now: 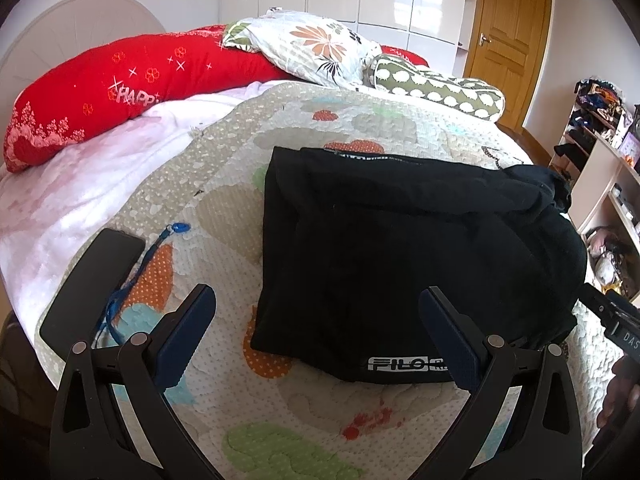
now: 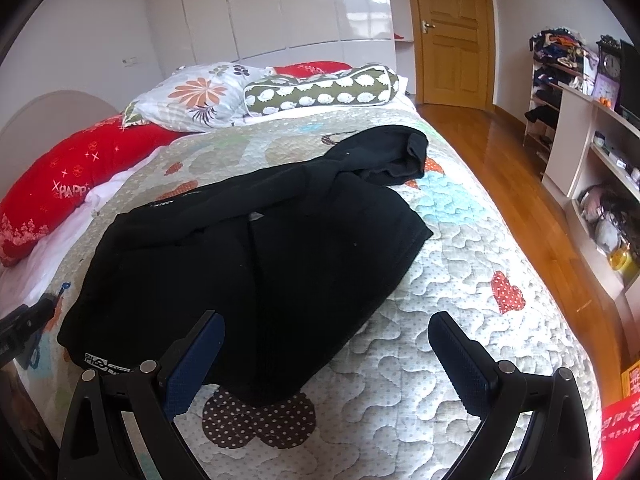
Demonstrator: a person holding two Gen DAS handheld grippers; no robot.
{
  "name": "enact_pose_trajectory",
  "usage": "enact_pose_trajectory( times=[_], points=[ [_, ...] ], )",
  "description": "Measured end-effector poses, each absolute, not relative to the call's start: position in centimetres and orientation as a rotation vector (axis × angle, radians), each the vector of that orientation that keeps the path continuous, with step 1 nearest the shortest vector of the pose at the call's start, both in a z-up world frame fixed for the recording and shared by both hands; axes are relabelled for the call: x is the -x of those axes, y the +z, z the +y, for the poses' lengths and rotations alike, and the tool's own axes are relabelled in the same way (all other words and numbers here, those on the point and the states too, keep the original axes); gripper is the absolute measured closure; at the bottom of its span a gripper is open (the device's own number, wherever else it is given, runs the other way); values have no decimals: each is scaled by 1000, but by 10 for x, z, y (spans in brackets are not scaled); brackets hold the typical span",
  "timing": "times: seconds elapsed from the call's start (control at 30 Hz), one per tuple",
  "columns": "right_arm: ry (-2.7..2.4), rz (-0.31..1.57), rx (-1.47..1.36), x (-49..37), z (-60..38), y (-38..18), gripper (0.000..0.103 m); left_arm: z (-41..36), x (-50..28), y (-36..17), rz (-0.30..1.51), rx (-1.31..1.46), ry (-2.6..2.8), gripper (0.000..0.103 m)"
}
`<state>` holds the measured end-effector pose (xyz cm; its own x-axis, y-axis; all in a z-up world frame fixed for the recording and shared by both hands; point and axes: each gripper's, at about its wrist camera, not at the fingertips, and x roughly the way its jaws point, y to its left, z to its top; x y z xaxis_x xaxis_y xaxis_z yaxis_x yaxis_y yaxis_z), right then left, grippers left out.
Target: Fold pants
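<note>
- The black pants (image 1: 404,256) lie partly folded on the quilt (image 1: 224,184), just ahead of both sets of fingers.
- Left gripper (image 1: 318,336) and right gripper (image 2: 326,360) gape wide, holding nothing.
- Risk: the bunched far end (image 2: 396,156) may spoil the fold if left unsmoothed.
- Black creases are hard to make out; the phone (image 1: 94,280) left of the left fingers is partly cut off.

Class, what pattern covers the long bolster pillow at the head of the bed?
White hedgehog-like shapes on olive green; the bolster pillow shows best in the right wrist view.
</note>
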<state>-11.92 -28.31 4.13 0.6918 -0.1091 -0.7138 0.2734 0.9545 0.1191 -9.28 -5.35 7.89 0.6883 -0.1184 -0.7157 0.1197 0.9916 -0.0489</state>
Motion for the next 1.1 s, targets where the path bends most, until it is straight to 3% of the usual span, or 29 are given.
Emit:
enact_pose_trajectory(
  times=[0.7,0.77,0.87,0.9,0.93,0.97,1.0,1.03,1.1],
  points=[
    [-278,762,-427,105,-372,17,3,-41,72,27,980,224,-181,1],
    [-253,772,-462,90,-378,13,9,-47,68,25,986,215,-177,1],
    [-185,772,-496,67,-382,4,30,-56,61,22,988,187,-186,1],
    [-171,761,-502,62,-382,2,47,-60,58,23,982,182,-206,7],
    [-151,756,-515,54,-382,1,68,-62,57,24,973,176,-217,26],
    [-141,760,-524,50,-382,0,75,-64,55,24,970,166,-222,42],
    [-129,757,-532,48,-381,1,83,-65,52,24,970,160,-215,66],
    [-117,748,-528,47,-378,6,90,-65,50,25,974,181,-236,80],
    [-120,709,-494,56,-374,20,91,-62,46,29,989,212,-284,84]
  ],
)
